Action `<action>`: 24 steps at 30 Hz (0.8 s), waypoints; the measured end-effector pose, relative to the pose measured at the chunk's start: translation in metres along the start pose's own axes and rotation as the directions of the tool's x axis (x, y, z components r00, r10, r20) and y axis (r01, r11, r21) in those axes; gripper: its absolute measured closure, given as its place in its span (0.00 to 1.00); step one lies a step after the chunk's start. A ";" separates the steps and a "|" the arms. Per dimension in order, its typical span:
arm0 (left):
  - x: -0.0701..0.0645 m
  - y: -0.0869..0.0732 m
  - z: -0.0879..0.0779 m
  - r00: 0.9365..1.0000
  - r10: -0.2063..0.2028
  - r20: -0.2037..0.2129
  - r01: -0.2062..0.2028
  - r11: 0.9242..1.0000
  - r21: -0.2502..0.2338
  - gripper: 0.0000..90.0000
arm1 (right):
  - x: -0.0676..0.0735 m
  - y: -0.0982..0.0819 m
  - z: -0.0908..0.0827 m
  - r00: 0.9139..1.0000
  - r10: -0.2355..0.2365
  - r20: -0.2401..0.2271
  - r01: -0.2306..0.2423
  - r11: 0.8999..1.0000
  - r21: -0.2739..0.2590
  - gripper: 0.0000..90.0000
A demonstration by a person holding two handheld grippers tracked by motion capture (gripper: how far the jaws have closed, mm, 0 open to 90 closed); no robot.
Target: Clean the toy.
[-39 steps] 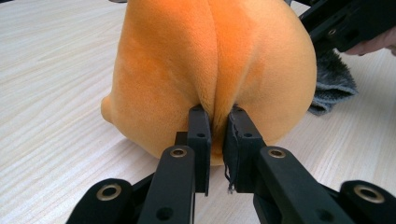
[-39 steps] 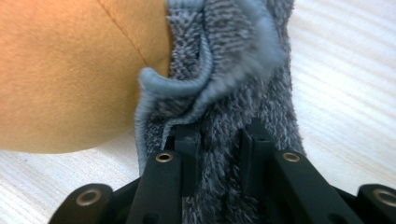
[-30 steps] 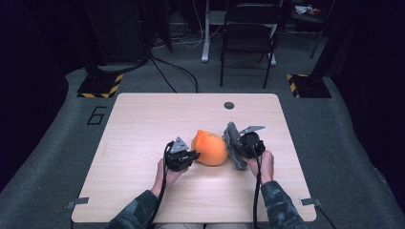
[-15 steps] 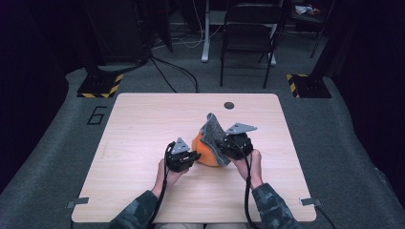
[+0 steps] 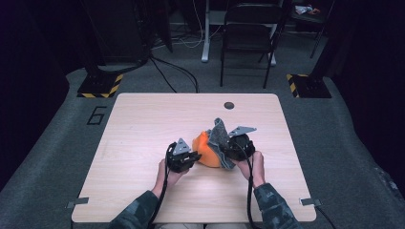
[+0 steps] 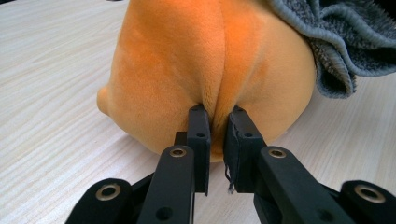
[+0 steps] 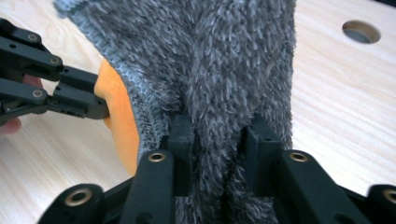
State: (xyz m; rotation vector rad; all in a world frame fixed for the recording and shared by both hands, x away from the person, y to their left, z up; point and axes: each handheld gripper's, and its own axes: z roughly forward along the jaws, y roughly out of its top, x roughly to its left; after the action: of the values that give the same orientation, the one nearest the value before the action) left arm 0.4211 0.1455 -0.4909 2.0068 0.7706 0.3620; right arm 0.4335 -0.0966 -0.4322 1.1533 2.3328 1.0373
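The left gripper (image 6: 217, 123) pinches a fold of the orange plush (image 5: 206, 149) lying mid-surface (image 5: 143, 124), while the right gripper (image 7: 219, 135), its jaws just opening, grips the grey cover (image 7: 219, 60), draped part-way over; pulling it fully on seemingly remains.

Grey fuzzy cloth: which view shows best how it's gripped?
The right gripper view: the grey fuzzy cloth bunches between the right gripper pads. The high view shows it draped over the orange plush. The left gripper view catches its hem at top right.
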 end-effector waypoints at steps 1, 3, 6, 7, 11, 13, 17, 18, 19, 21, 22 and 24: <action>0.000 0.000 0.000 1.000 0.003 0.001 -0.003 1.000 0.003 0.90 | -0.002 -0.001 0.001 1.000 -0.004 -0.006 0.004 1.000 -0.002 0.74; 0.000 0.000 0.000 1.000 0.004 0.000 -0.004 1.000 0.003 0.90 | -0.005 -0.003 0.002 1.000 0.003 -0.020 -0.002 1.000 0.010 0.74; 0.000 0.000 0.000 1.000 0.005 -0.002 -0.005 1.000 0.002 0.90 | -0.009 -0.005 0.002 0.999 0.018 -0.032 -0.018 1.000 0.007 0.76; 0.000 0.000 0.000 1.000 0.002 0.000 -0.002 1.000 0.000 0.90 | -0.010 -0.005 0.002 0.999 0.022 -0.028 -0.021 1.000 0.012 0.77; 0.001 0.000 0.000 1.000 -0.004 0.004 0.004 1.000 0.003 0.90 | -0.016 -0.009 0.003 0.999 0.038 -0.006 -0.038 0.999 0.021 0.78; 0.001 0.000 0.000 1.000 -0.004 0.004 0.004 1.000 0.003 0.90 | -0.021 -0.012 0.005 0.999 0.050 0.000 -0.050 0.998 0.032 0.79; 0.002 -0.001 0.000 1.000 -0.004 0.003 0.004 1.000 0.004 0.90 | -0.030 -0.019 0.010 0.996 0.089 0.026 -0.091 0.994 0.068 0.79; 0.002 -0.001 0.000 1.000 -0.006 -0.003 0.006 1.000 -0.002 0.90 | -0.033 -0.021 0.012 0.995 0.097 0.036 -0.099 0.992 0.077 0.80; 0.002 -0.001 0.000 1.000 -0.011 -0.002 0.011 1.000 -0.003 0.90 | -0.035 -0.024 0.014 0.994 0.099 0.051 -0.103 0.991 0.090 0.80; 0.002 -0.001 0.000 1.000 -0.018 -0.003 0.018 1.000 -0.005 0.90 | -0.039 -0.032 0.022 0.992 0.109 0.064 -0.117 0.985 0.124 0.80; 0.002 -0.001 0.000 1.000 -0.017 -0.004 0.017 1.000 -0.005 0.90 | -0.041 -0.035 0.027 0.992 0.109 0.068 -0.118 0.982 0.149 0.80; 0.003 -0.001 0.000 1.000 -0.014 -0.004 0.014 1.000 -0.001 0.90 | -0.044 -0.041 0.034 0.991 0.110 0.076 -0.123 0.976 0.181 0.80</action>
State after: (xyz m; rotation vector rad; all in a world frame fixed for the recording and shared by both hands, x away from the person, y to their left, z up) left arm 0.4230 0.1482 -0.4922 1.9995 0.7866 0.3580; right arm 0.4577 -0.1317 -0.4860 1.3869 2.3742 0.8186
